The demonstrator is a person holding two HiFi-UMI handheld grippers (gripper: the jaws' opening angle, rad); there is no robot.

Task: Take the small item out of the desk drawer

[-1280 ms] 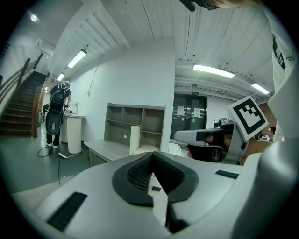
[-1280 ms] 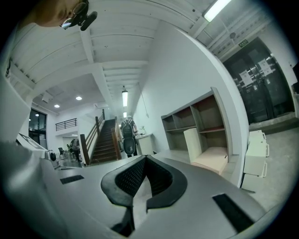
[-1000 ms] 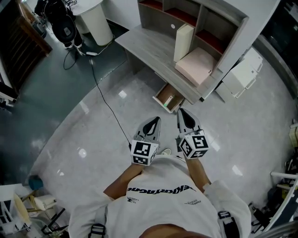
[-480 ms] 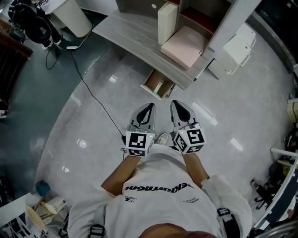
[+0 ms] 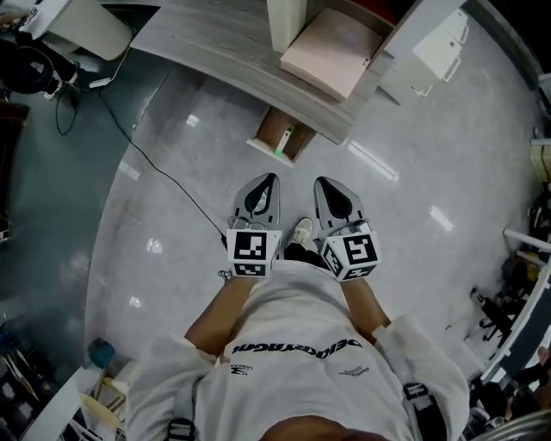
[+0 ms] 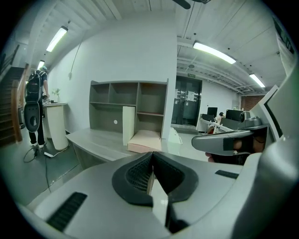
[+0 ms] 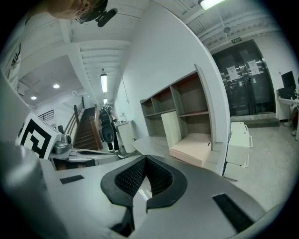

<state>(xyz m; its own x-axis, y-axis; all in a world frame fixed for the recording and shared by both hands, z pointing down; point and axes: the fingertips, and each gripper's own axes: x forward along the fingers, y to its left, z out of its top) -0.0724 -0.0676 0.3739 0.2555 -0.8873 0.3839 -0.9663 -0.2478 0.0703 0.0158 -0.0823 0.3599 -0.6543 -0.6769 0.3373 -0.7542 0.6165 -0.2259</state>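
The small item (image 5: pixel 282 141) lies in the open desk drawer (image 5: pixel 269 129), ahead of both grippers and well apart from them, nearer the left gripper's line than the right's. From the head view it reads as a slim pale piece with a green end, lying lengthwise along the drawer. It is too small to say what it is.

My guess is that it is light and rigid, so it needs little squeeze. It is also narrow enough to skid or tip if pinched near one end. The sound hold would be across its short width, about mid-length, coming down from above so the drawer's walls do not foul the jaws. The drawer looks shallow and narrow, which leaves little room for widely spread jaws beside the item.

The left gripper (image 5: pixel 268 177) has its jaws pressed together with nothing between them; its own view shows the ribbed pads meeting at the tip (image 6: pixel 152 156). The right gripper (image 5: pixel 321 182), just beside it, is likewise closed and empty (image 7: pixel 145 158). Either one must open before it can take the item.

The drawer hangs under the front edge of the grey desk (image 5: pixel 207 47), beyond the grippers. On the desk, farther ahead, sit a flat pink box (image 5: pixel 331 52) and an upright white box (image 5: pixel 286 19). A white cabinet (image 5: pixel 439 47) stands ahead and to the right of the right gripper. A black cable (image 5: pixel 164 177) trails across the floor to the left of the left gripper.
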